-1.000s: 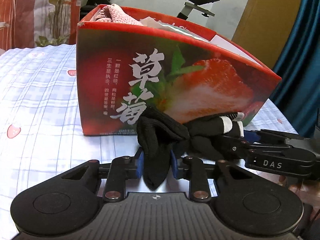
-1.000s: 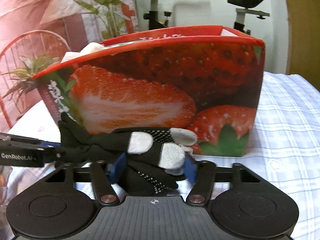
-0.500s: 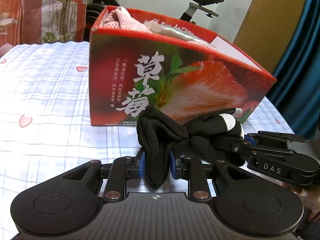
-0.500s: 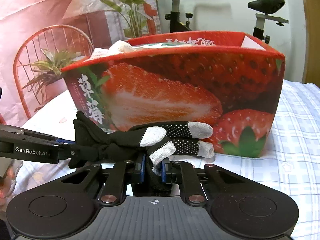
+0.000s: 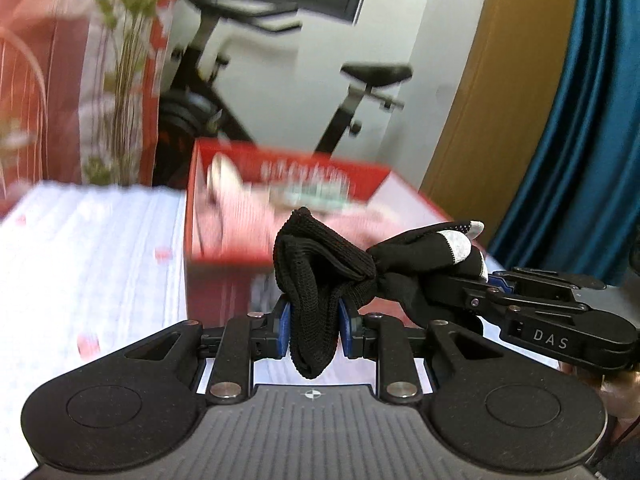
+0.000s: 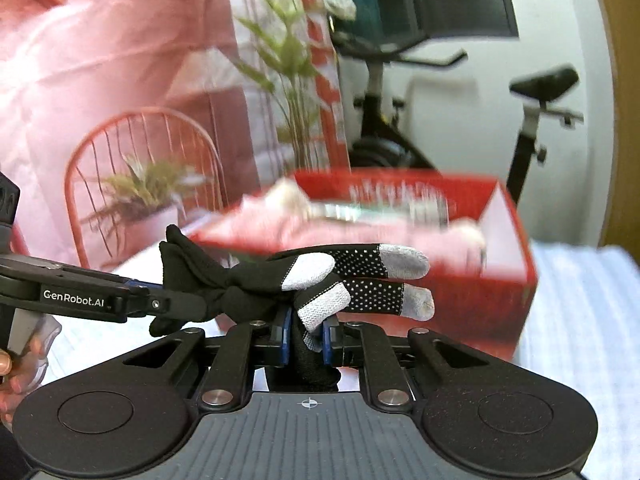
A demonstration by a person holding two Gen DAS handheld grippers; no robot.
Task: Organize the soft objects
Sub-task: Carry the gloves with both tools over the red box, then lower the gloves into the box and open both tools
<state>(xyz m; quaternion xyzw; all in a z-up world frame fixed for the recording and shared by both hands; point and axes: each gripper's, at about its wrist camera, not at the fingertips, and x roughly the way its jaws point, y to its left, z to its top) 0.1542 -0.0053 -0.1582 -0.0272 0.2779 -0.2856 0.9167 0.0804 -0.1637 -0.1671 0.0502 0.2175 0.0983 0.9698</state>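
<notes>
Two grips: left gripper (image 5: pixel 311 330) clamped on the knit cuff end of the black gloves (image 5: pixel 320 280); right gripper (image 6: pixel 303 338) clamped on the finger end, blue pads pinching cloth in both views; right jaws have just been closing onto that cloth.
Position: gloves slung between the two grippers, in the air, in front of the red strawberry box (image 5: pixel 224 248) and about level with its rim.
Feel: light, limp, knitted; likely to sag or fold wherever unsupported, with nothing fragile about it.
Grip surface: dotted palms and grey fingertips (image 6: pixel 400 260) probably tacky; ribbed cuff thick enough to fill the jaws.
Best hold: bunched cuff or the knotted middle; loose fingers likely to slip out singly.
Knot: twisted waist between cuff and fingers; whether tied or merely wrung, hard to say.
Count: one glove or a pair, not certain.
Box contents: pink cloth (image 6: pixel 340 232) and a pale packet, smeared by motion blur.
Hidden: box floor, free room inside, glove underside.
Cut off: person's hand (image 6: pixel 16 376) at the frame edge only.
</notes>
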